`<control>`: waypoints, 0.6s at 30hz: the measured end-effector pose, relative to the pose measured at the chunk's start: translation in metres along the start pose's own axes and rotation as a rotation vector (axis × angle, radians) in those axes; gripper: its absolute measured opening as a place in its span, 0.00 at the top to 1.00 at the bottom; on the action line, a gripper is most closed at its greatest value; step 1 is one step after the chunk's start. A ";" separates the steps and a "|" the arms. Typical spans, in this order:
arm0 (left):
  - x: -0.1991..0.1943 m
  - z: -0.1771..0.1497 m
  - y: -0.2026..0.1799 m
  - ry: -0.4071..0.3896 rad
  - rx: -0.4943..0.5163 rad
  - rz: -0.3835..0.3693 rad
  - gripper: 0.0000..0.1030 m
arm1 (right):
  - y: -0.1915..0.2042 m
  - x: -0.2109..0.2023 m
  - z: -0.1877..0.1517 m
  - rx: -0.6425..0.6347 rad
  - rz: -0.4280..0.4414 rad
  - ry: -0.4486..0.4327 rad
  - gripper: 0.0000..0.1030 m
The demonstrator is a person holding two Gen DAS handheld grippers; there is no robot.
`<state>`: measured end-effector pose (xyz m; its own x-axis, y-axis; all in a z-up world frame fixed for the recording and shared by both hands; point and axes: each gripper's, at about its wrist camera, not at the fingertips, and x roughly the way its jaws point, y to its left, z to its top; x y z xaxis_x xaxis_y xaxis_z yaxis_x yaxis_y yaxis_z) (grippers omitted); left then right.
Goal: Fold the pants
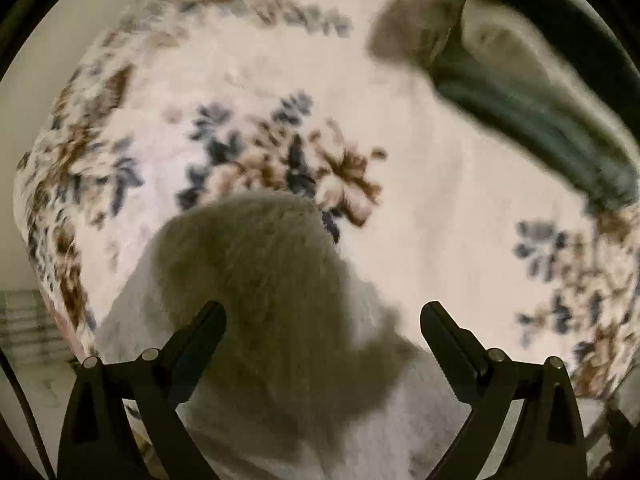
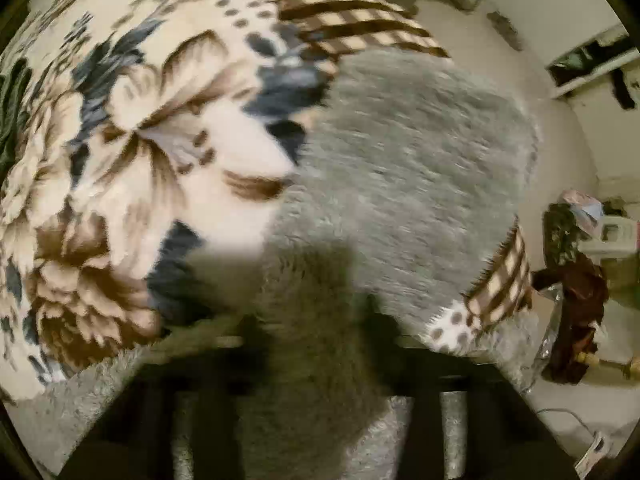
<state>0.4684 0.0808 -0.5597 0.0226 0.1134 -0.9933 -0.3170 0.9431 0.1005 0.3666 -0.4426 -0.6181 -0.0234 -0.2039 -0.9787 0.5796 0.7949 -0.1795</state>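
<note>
Pants (image 2: 400,168): grey, fuzzy fabric, lying on the blanket (image 1: 420,128). In the right wrist view they cover the middle and lower part of the picture and reach over the blanket's checked border (image 2: 352,20). In the left wrist view a pale grey stretch of them (image 1: 304,380) lies at the blanket's near edge, partly under a dark shadow.

Blanket: cream, printed with blue and brown flowers, with a brown-and-cream checked strip and dots along its edge. It carries the pants and serves as the landmark here.

Left gripper (image 1: 323,316): points down over the blanket's near edge, jaws wide apart, nothing between the pads; the pants lie below them.

Right gripper (image 2: 316,344): low over the pants near the blanket's checked edge. Jaws blurred and dark, set narrow, with grey fabric bunched between them; whether the pads press on it cannot be told.

Dark green cloth (image 1: 532,120): at the blanket's far right in the left wrist view, well apart from the left gripper.

Floor (image 2: 560,152): pale, beyond the blanket's checked edge.

Clutter (image 2: 576,304): dark red and green items with a white box, on the floor to the right of the blanket; too small to name.

White cable and plug (image 2: 592,440): on the floor, lower right of the blanket.

Both views are motion-blurred.
</note>
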 end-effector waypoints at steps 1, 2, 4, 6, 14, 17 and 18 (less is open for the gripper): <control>0.008 0.000 0.003 0.031 0.012 -0.011 0.67 | 0.000 -0.005 -0.005 0.021 0.011 -0.014 0.80; 0.015 0.001 0.007 0.045 0.020 -0.022 0.84 | -0.002 -0.011 -0.007 0.037 0.019 -0.027 0.83; 0.008 -0.007 0.022 -0.007 0.029 -0.081 0.89 | -0.012 -0.038 -0.027 0.090 0.057 -0.078 0.84; -0.017 -0.020 0.044 -0.093 -0.002 -0.145 0.89 | -0.024 -0.064 -0.043 0.142 0.116 -0.116 0.85; -0.105 -0.129 0.164 -0.312 -0.236 -0.342 0.89 | -0.133 -0.152 -0.130 0.364 0.353 -0.307 0.85; -0.086 -0.160 0.180 -0.296 -0.293 -0.304 0.89 | -0.163 -0.141 -0.167 0.440 0.332 -0.302 0.85; -0.065 -0.169 0.188 -0.266 -0.320 -0.291 0.89 | -0.174 -0.128 -0.181 0.480 0.315 -0.287 0.85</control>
<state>0.2470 0.1978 -0.4859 0.3807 -0.0250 -0.9243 -0.5353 0.8091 -0.2424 0.1218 -0.4515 -0.4798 0.3877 -0.2005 -0.8997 0.8249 0.5110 0.2416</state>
